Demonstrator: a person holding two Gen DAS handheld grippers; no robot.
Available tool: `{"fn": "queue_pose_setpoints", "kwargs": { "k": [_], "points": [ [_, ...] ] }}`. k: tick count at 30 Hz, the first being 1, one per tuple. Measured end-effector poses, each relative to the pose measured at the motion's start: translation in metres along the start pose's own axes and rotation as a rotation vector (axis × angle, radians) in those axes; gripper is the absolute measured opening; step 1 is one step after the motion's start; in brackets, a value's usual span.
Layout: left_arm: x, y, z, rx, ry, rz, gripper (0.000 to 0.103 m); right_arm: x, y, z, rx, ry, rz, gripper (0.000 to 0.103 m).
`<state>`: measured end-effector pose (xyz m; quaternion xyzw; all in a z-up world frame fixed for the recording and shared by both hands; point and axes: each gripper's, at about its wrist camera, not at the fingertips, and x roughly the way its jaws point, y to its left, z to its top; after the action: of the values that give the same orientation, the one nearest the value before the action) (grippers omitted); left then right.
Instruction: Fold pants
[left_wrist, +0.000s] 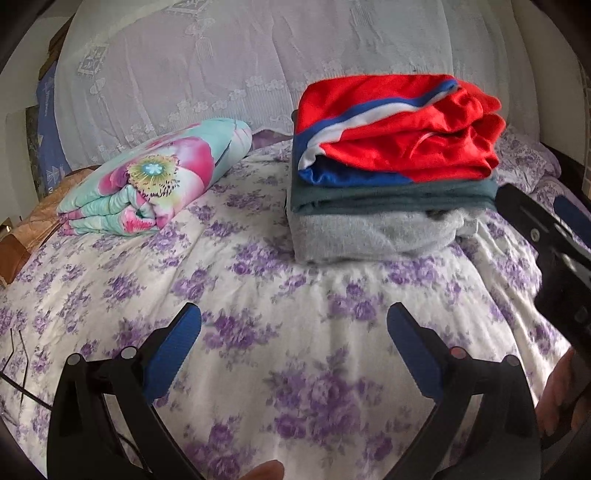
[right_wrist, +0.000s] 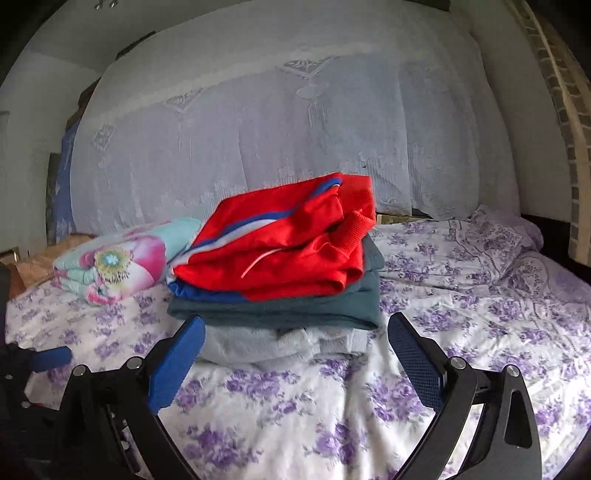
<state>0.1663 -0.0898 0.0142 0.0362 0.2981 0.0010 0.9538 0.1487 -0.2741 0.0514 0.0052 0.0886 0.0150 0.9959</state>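
Observation:
Folded red pants (left_wrist: 399, 129) with blue and white stripes top a stack on the bed; below them lie a folded teal garment (left_wrist: 388, 197) and a grey one (left_wrist: 369, 236). In the right wrist view the red pants (right_wrist: 288, 240) sit just beyond the fingers. My left gripper (left_wrist: 293, 321) is open and empty over the bedspread, short of the stack. My right gripper (right_wrist: 295, 328) is open and empty, its fingers either side of the stack's near edge. The right gripper also shows at the right edge of the left view (left_wrist: 550, 229).
A white bedspread (left_wrist: 258, 295) with purple flowers covers the bed. A rolled floral blanket (left_wrist: 147, 181) lies at the left. A lace curtain (left_wrist: 240, 55) hangs behind. A pillow (right_wrist: 495, 243) lies at the right. A black cable (left_wrist: 22, 369) runs at the left edge.

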Motion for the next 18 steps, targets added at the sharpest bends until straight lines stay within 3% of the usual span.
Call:
{"fn": "queue_pose_setpoints", "kwargs": {
  "k": [9, 13, 18],
  "points": [
    [0.017, -0.011, 0.006, 0.023, 0.017, 0.029, 0.098, 0.004, 0.003, -0.002, -0.006, 0.020, -0.007, 0.100],
    [0.007, -0.006, 0.003, 0.010, -0.007, -0.018, 0.098, 0.002, 0.004, -0.003, -0.011, 0.019, 0.003, 0.100],
    [-0.001, 0.006, 0.007, -0.038, -0.049, 0.042, 0.098, -0.008, 0.001, -0.003, 0.020, 0.001, 0.040, 0.100]
  ]
}}
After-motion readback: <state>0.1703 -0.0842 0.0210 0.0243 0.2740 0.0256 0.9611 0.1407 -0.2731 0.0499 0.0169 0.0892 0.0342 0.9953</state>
